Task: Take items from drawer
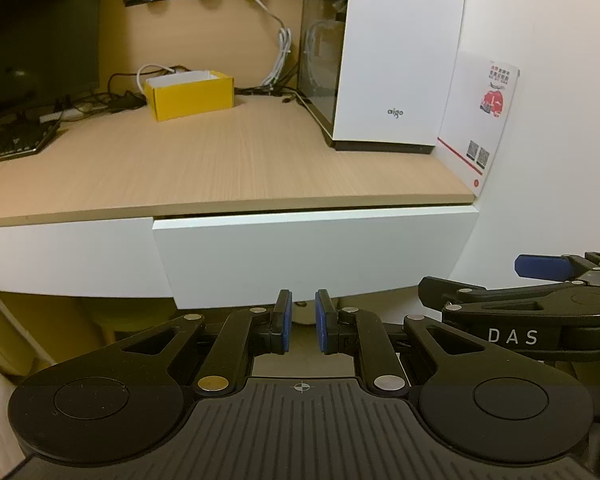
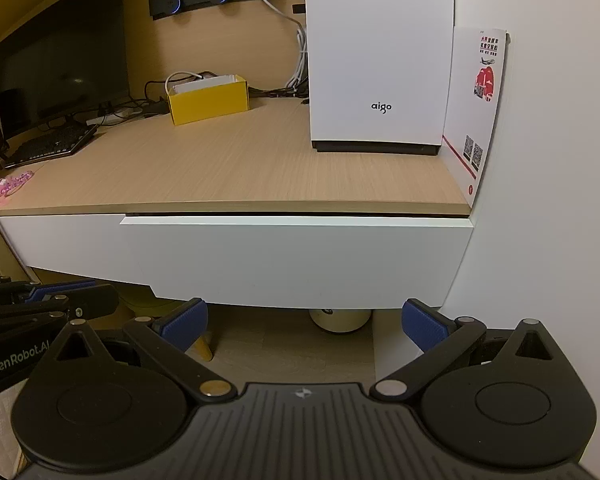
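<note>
Nearest the lens in the left wrist view, the left gripper sits with its blue pads drawn close together, a narrow gap between them and nothing in it, poised just below the lower edge of the white drawer front. The right gripper is spread wide and empty, its pads level with that same lower edge, which suggests it is lined up to hook under the handle-less panel and pull, while the left waits alongside. The drawer sits directly under the wooden desktop, at its right end against the wall, and stands out only slightly from the neighbouring panel, so whatever is inside cannot be seen and nothing has been taken out yet. On the desktop a yellow cardboard box stands open-topped towards the back, possibly the place for retrieved items. A white aigo computer case stands over the drawer's right half, with a printed card leaning on the wall beside it.
</note>
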`<action>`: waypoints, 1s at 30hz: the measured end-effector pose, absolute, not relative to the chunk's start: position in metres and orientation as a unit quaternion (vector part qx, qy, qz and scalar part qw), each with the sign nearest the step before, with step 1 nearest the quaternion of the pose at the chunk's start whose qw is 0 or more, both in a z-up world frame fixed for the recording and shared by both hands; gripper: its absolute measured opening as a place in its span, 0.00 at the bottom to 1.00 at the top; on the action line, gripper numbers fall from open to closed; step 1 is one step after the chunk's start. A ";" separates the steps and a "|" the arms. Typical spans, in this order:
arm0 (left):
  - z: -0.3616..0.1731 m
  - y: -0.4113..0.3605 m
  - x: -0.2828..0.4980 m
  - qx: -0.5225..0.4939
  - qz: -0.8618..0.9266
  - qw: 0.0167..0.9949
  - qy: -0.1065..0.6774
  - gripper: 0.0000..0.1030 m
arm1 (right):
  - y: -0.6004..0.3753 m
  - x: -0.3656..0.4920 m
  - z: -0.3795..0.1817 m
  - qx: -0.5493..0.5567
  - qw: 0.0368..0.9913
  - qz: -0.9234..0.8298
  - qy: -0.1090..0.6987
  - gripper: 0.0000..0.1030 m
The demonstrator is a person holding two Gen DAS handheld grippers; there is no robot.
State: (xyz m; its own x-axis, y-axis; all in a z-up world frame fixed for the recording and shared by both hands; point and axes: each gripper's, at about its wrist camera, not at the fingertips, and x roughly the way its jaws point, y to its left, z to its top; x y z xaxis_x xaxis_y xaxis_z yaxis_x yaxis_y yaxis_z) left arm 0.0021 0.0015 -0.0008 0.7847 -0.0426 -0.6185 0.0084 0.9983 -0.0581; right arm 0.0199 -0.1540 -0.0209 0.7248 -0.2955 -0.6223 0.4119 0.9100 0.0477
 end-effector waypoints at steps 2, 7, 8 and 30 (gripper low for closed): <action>-0.001 0.002 0.002 -0.026 -0.014 0.944 0.328 0.15 | -0.153 0.019 -0.021 0.090 0.924 -0.194 0.316 1.00; -0.001 0.001 0.002 -0.026 -0.014 0.944 0.328 0.15 | -0.152 0.018 -0.021 0.100 0.916 -0.228 0.313 1.00; -0.001 0.001 0.002 -0.026 -0.013 0.944 0.328 0.15 | -0.152 0.018 -0.021 0.100 0.916 -0.228 0.313 1.00; -0.003 0.004 0.000 -0.031 -0.013 0.944 0.328 0.15 | -0.153 0.018 -0.021 0.112 0.909 -0.250 0.315 1.00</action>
